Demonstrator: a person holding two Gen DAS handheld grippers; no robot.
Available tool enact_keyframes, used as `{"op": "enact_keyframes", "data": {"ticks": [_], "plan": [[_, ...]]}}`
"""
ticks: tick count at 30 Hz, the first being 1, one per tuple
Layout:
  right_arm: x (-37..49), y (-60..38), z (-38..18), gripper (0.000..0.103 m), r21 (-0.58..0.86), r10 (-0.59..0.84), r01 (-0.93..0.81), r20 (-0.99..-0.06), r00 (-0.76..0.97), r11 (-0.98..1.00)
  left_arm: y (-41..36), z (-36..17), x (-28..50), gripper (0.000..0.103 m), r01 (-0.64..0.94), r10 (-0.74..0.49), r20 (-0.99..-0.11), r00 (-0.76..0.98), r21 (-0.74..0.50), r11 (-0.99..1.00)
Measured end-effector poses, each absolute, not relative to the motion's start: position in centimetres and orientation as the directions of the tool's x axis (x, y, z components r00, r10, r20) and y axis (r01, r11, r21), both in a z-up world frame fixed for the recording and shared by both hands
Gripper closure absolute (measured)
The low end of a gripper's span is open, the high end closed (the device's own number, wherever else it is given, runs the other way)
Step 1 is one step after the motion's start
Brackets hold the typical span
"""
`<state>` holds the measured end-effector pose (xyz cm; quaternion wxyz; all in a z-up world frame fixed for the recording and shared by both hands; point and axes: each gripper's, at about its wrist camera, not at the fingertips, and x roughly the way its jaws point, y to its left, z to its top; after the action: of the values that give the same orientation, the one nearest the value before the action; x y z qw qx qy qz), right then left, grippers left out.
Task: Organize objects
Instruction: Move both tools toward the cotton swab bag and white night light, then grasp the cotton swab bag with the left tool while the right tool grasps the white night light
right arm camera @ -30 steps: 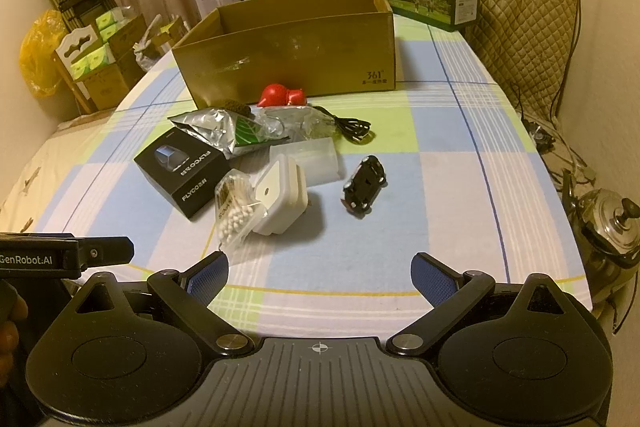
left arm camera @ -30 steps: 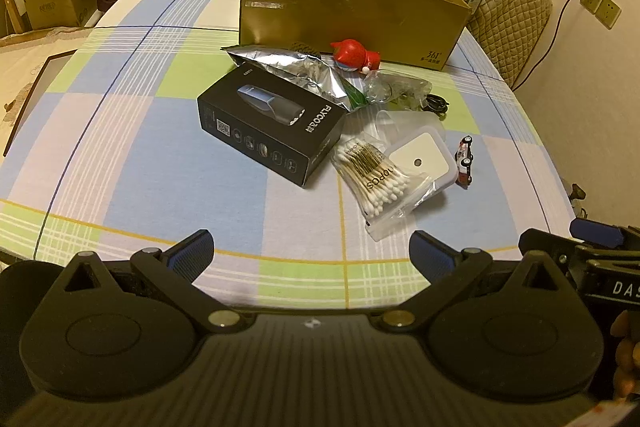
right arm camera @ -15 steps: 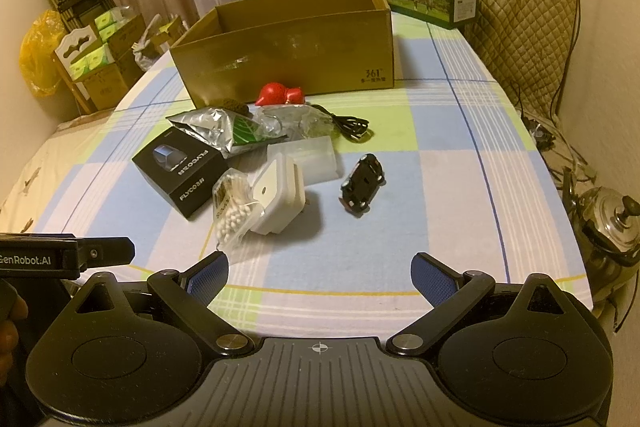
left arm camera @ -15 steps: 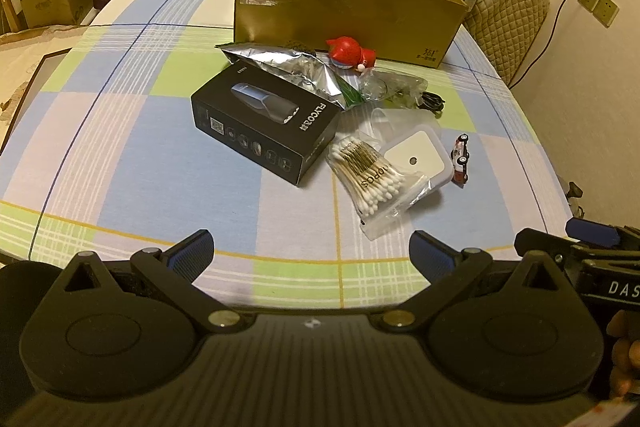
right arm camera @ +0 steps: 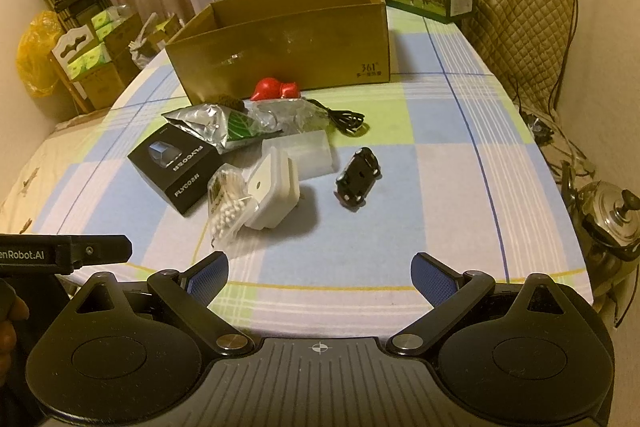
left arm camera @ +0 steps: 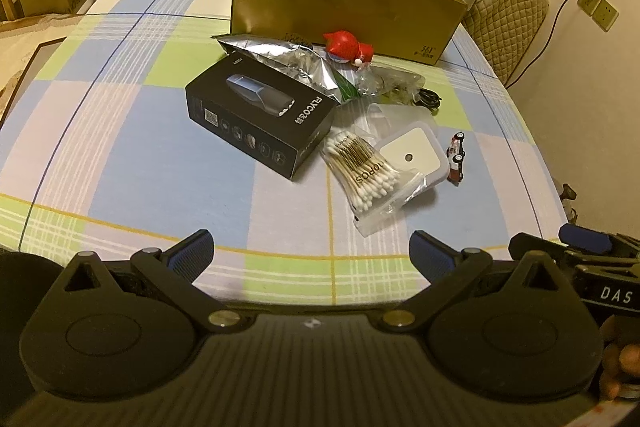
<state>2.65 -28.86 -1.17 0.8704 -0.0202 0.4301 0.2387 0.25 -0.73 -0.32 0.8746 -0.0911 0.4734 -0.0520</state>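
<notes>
Both tongs hang spread wide and empty above the near edge of the checked table [left arm camera: 120,155]. From the left gripper [left arm camera: 311,251], the cotton swab bag [left arm camera: 362,169] lies at twelve o'clock, apart. From the right gripper [right arm camera: 320,273], the toy car [right arm camera: 357,178] sits at twelve, the cardboard box [right arm camera: 288,55] beyond.

Checked cloth covers the table [left arm camera: 120,155], matt; brown cardboard box [left arm camera: 340,7] dull, taped. Crinkled shiny foil pouch [left arm camera: 280,61], glossy black carton [left arm camera: 256,119], clear plastic bag of cotton swabs [left arm camera: 364,175]. Red toy [left arm camera: 348,47] glossy plastic; kettle [right arm camera: 608,223] polished metal.
</notes>
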Motion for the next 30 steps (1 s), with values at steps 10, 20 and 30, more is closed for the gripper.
{"op": "enact_keyframes", "data": {"ticks": [10, 20, 30], "plan": [[2.8, -29.2, -1.6, 0.007, 0.176, 0.396, -0.427, -0.765, 0.508, 0.887, -1.0, -0.6, 0.5, 0.001, 0.005, -0.209, -0.819, 0.534, -0.244, 0.97], [3.5, -29.5, -2.1, 0.007, 0.177, 0.393, -0.423, -0.769, 0.504, 0.889, -1.6, -0.8, 1.7, 0.001, 0.022, -0.218, -0.812, 0.541, -0.245, 0.969], [5.5, -29.8, -3.0, 0.007, 0.184, 0.392, -0.412, -0.768, 0.506, 0.893, -2.2, -2.5, 4.5, 0.001, -0.002, -0.241, -0.826, 0.509, -0.281, 0.96]]}}
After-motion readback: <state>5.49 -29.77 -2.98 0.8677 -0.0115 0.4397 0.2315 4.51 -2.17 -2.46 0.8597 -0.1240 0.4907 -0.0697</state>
